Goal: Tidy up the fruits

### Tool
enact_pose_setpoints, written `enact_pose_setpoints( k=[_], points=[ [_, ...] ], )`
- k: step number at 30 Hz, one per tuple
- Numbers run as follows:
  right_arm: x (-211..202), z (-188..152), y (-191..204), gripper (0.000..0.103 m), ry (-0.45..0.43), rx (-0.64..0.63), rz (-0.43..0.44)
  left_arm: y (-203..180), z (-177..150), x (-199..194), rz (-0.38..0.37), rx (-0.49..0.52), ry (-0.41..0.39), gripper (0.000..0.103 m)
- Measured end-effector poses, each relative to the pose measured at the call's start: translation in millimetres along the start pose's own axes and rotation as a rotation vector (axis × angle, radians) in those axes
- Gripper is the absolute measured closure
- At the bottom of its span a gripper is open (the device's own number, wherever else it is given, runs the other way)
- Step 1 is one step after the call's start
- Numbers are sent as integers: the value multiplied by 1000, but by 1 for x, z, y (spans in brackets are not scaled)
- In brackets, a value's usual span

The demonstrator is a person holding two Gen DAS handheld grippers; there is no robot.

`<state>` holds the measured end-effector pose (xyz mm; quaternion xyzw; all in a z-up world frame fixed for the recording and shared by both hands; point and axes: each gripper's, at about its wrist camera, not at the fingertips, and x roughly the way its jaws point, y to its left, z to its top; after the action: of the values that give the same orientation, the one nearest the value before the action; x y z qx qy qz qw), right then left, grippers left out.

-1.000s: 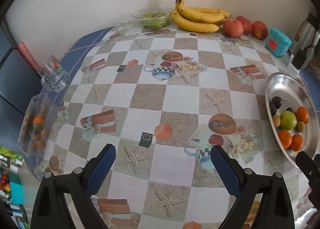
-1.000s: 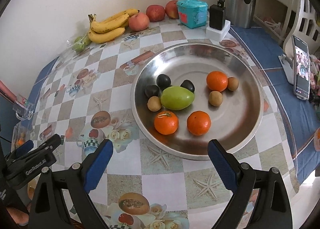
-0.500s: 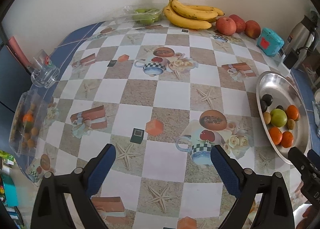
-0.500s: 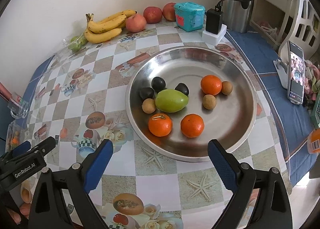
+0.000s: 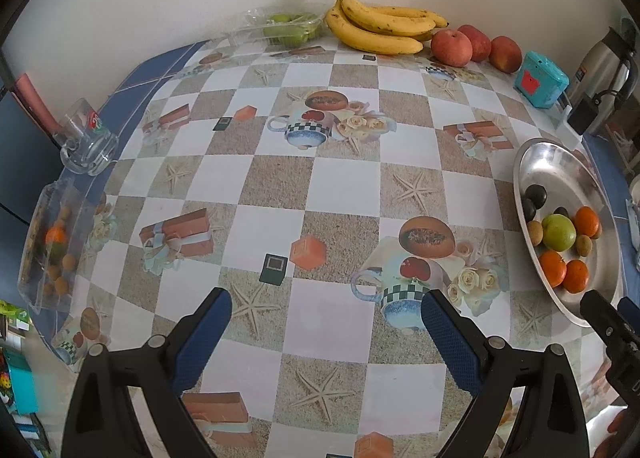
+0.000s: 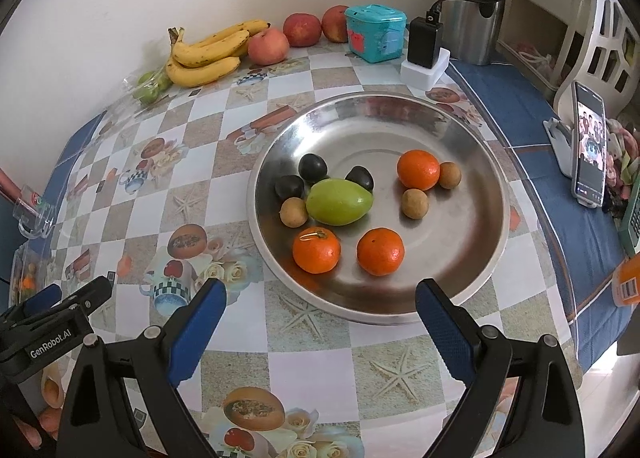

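Note:
A steel plate (image 6: 472,130) holds a green mango (image 6: 339,201), oranges (image 6: 316,250), dark plums (image 6: 313,167) and small brown longans (image 6: 415,203). My right gripper (image 6: 318,304) hovers open just in front of the plate's near rim, nothing between its fingers. My left gripper (image 5: 326,316) hangs open over the checkered tablecloth, left of the same plate (image 5: 556,162). At the back by the wall lie bananas (image 5: 378,28), red apples (image 5: 451,48) and a clear box of green fruit (image 5: 288,28). A clear tray of small fruit (image 5: 52,246) sits at the left table edge.
A teal box (image 6: 375,34), a charger block (image 6: 425,54) and a steel kettle (image 6: 472,2) stand behind the plate. A phone on a stand (image 6: 588,146) is to the right. A glass mug (image 5: 86,142) sits at the left edge.
Both grippers have drawn back and up a little from the table, so more of it shows. Both stay open. No fruit has moved.

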<state>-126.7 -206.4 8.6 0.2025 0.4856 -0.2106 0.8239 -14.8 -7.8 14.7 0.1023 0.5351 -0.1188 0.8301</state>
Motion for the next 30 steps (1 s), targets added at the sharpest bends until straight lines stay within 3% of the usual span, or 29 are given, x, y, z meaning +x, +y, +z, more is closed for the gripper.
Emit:
enact_pose_setpoints(
  k=[30],
  points=[
    [1,0,-2,7,2,6,-4,-1,0,0,-1,10,-1,6]
  ],
)
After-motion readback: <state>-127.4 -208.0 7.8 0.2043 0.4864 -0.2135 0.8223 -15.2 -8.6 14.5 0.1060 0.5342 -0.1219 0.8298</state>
